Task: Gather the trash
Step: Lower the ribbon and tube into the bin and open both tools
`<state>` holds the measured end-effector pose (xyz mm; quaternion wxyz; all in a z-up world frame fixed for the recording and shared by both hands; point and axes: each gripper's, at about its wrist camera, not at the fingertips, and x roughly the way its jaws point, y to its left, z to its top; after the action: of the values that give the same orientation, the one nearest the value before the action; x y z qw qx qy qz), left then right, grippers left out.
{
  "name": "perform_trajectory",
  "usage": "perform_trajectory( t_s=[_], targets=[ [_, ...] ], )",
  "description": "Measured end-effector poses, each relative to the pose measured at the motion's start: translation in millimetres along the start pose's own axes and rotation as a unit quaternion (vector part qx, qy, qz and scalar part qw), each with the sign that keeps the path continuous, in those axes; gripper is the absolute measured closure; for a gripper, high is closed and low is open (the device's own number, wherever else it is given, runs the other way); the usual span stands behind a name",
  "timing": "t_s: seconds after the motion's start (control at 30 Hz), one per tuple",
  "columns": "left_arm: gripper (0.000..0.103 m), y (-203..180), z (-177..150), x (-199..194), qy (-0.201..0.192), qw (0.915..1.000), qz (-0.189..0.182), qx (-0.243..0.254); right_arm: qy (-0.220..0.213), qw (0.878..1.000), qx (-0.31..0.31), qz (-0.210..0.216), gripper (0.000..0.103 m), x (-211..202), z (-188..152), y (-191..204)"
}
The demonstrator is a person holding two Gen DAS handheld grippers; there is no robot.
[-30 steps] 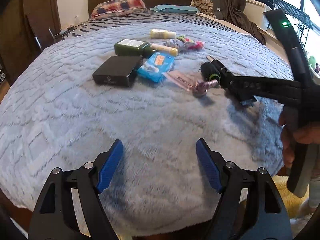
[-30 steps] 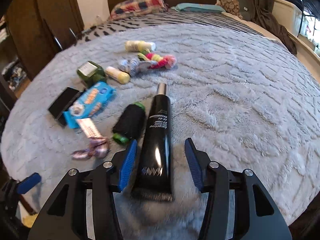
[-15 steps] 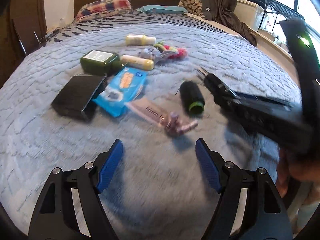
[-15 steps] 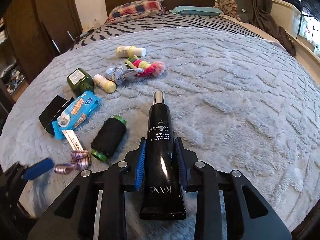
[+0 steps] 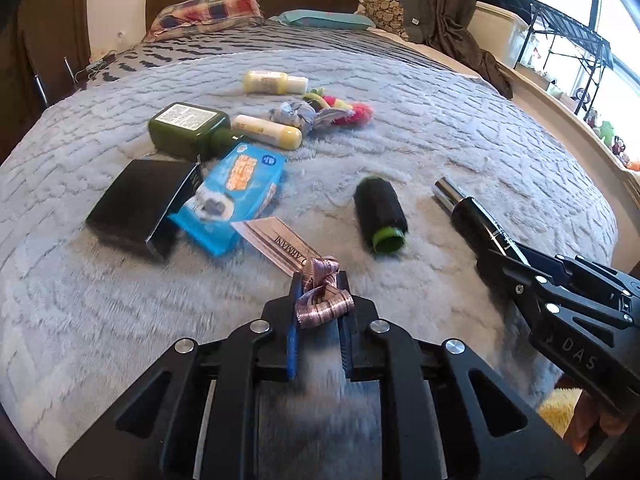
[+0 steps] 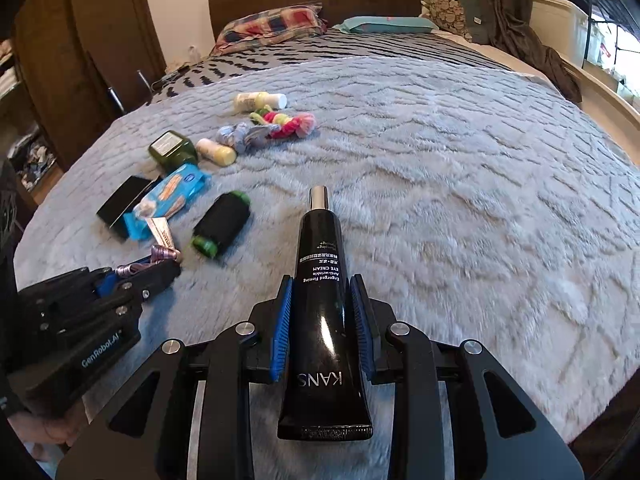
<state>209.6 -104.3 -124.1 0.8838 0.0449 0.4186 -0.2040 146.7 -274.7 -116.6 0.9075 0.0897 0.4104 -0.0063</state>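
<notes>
My left gripper (image 5: 319,280) is shut on a curled pink ribbon (image 5: 322,303) tied to a paper tag (image 5: 276,242) that lies on the grey bed blanket (image 5: 440,132). It also shows in the right wrist view (image 6: 158,266) at the lower left. My right gripper (image 6: 322,284) is shut on a black eye-cream tube (image 6: 320,288) with a silver cap, which also shows in the left wrist view (image 5: 476,220). A black roll with green ends (image 5: 381,216) lies between the two grippers.
On the blanket further back lie a black box (image 5: 138,208), a blue wipes pack (image 5: 236,190), a green bottle (image 5: 188,130), two yellow-white bottles (image 5: 268,132), and colourful rope toys (image 5: 320,110). Pillows (image 5: 204,18) and a headboard stand behind. A window ledge runs along the right.
My left gripper moved forward over the ribbon and shut on it. My right gripper shut on the black tube and holds it.
</notes>
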Motion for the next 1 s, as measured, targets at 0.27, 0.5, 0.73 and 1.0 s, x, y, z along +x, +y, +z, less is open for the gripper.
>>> perform_trajectory(
  t_s=[0.27, 0.5, 0.73, 1.0],
  targets=[
    [0.090, -7.9, -43.5, -49.6, -0.010, 0.9998, -0.004, 0.014, -0.011, 1.000, -0.006, 0.004, 0.074, -43.6, -33.5, 9.3],
    [0.090, -8.8, -90.8, -99.7, -0.022, 0.9997, -0.005, 0.005, -0.007, 1.000, -0.021, 0.020, 0.074, -83.1, -76.6, 20.7],
    [0.090, -13.6, -140.8, -127.8, -0.007, 0.9998, -0.017, 0.004, 0.017, 0.998, -0.038, 0.046, 0.074, -110.8, -125.8, 30.3],
    [0.090, -19.1, -192.2, -106.8, 0.056, 0.9980, -0.031, -0.003, 0.094, 0.993, -0.029, 0.063, 0.074, -94.9, -176.4, 29.1]
  ],
)
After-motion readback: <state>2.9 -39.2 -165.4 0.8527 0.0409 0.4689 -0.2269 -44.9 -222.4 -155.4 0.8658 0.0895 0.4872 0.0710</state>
